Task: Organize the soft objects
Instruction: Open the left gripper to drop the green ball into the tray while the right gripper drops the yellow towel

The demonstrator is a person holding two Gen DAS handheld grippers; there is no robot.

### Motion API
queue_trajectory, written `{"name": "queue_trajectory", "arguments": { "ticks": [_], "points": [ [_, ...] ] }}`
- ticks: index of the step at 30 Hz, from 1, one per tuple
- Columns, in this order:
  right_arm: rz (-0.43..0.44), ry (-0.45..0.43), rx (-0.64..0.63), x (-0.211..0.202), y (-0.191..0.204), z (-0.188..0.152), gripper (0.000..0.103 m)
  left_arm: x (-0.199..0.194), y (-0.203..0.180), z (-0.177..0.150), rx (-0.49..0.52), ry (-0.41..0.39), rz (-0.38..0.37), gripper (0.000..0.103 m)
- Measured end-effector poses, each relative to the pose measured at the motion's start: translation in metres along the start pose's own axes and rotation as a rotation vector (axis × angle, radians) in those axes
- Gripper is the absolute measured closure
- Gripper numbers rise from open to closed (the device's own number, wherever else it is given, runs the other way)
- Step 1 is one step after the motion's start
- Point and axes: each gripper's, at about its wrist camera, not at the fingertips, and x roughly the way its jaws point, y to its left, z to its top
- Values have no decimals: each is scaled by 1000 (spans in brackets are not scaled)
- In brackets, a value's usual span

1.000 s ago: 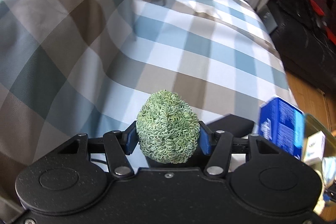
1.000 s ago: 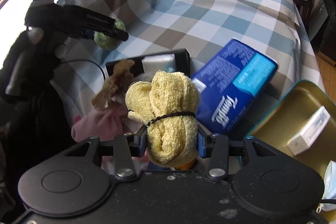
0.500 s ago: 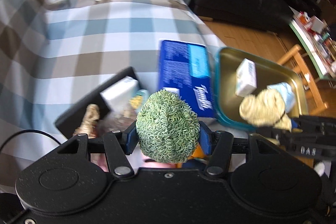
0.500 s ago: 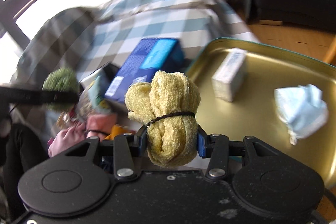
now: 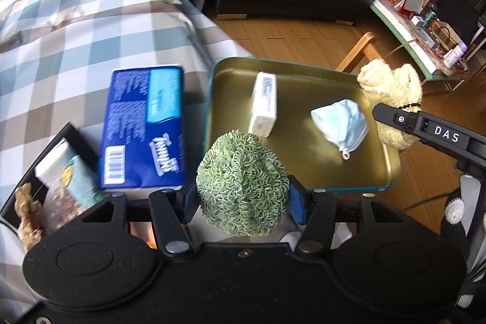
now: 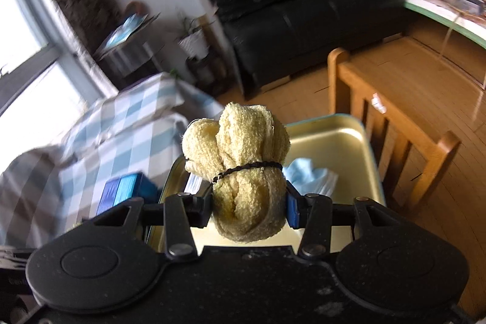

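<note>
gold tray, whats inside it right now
Inside the gold tray lie a small white box and a crumpled blue face mask. Its near left corner is hidden behind the green scrubber.

Bare tray floor (image 5: 306,160) between box (image 5: 263,104), mask (image 5: 340,123)

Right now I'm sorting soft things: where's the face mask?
In the left wrist view, the face mask lies in the tray, right of the white box.
</note>
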Motion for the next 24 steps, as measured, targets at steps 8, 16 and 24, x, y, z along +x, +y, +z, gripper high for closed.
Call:
{"name": "queue_trajectory", "arguments": {
  "ticks": [8,16,24],
  "points": [
    [-39,-26,138,0,-30,6,57,23,-20,26,12,-17,-2,46],
    [-78,-11,139,5,-34,5,56,41,-16,19,3,30,28,44],
    [-99,2,98,6,-26,-1,53,36,-12,18,0,9,50,39]
  ]
}}
